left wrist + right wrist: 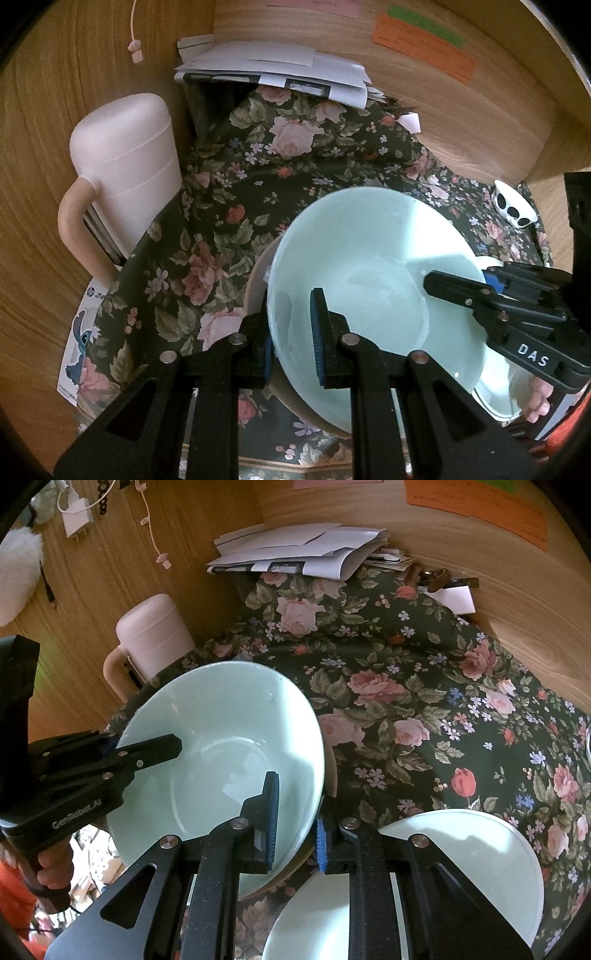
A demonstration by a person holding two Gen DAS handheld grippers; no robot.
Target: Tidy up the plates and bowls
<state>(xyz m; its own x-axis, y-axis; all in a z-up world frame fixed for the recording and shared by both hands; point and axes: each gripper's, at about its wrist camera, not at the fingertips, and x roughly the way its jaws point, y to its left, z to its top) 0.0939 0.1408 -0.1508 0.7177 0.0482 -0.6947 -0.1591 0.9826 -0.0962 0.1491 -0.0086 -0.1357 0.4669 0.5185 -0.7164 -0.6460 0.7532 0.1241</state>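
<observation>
A pale green bowl (369,280) sits on a beige plate (255,280) on the floral cloth. My left gripper (291,347) straddles its near-left rim, one finger inside and one outside, with a gap still showing. My right gripper (295,830) straddles the bowl's (229,738) right rim the same way, and shows in the left wrist view (458,288) with a finger inside the bowl. A second pale green bowl (461,856) lies right of the first, under the right gripper.
A pink lidded jug (125,184) stands at the left against the wooden wall. A stack of papers (280,70) lies at the back. A small white bowl with black spots (513,208) sits far right. Floral cloth (424,709) spreads right of the bowls.
</observation>
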